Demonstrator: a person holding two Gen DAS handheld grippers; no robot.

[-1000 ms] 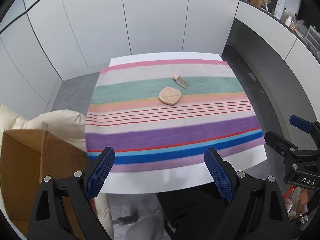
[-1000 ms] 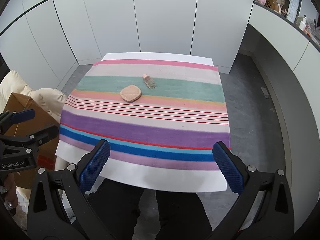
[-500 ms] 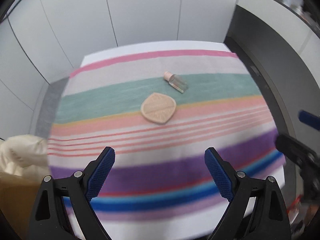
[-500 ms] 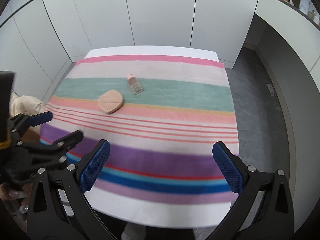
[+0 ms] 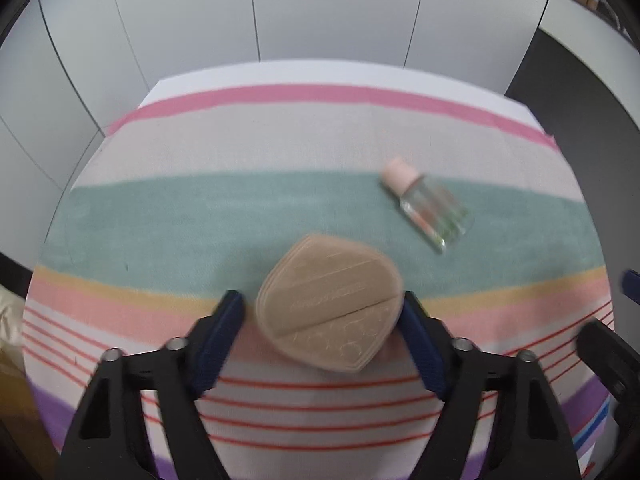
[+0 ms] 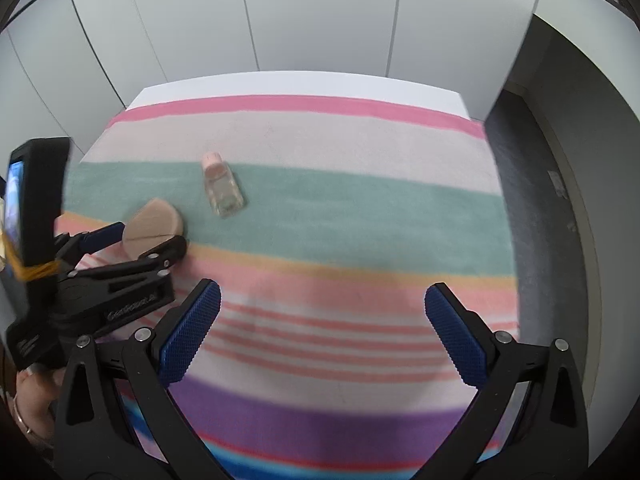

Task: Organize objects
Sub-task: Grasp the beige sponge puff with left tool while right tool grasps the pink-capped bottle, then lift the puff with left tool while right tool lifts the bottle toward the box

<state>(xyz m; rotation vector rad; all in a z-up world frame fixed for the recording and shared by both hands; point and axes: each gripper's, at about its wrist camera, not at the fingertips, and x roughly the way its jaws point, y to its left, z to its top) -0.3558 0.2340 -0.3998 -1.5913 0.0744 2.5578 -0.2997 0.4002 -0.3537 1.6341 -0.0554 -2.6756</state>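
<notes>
A beige makeup puff (image 5: 330, 304) lies on the striped cloth (image 5: 240, 208), between the fingers of my left gripper (image 5: 320, 320). Its jaws are closing: the right pad is at the puff's edge, and a narrow gap shows beside the left pad. A small clear bottle (image 5: 430, 210) with a pink cap lies on the teal stripe, to the right and farther back. In the right wrist view, the left gripper (image 6: 150, 240) flanks the puff (image 6: 154, 220), with the bottle (image 6: 222, 190) just beyond. My right gripper (image 6: 320, 308) hangs open and empty over the pink stripes.
The cloth covers a white table (image 6: 304, 84) that stands against white wall panels. Grey floor (image 6: 552, 216) runs along the table's right side. A person's hand (image 6: 28, 404) holds the left gripper's handle at the lower left. Part of the right gripper (image 5: 612, 344) shows at the left wrist view's right edge.
Both grippers have come down and forward over the cloth. The left one has reached the puff and its jaws have narrowed around it. The right jaws stay wide.
</notes>
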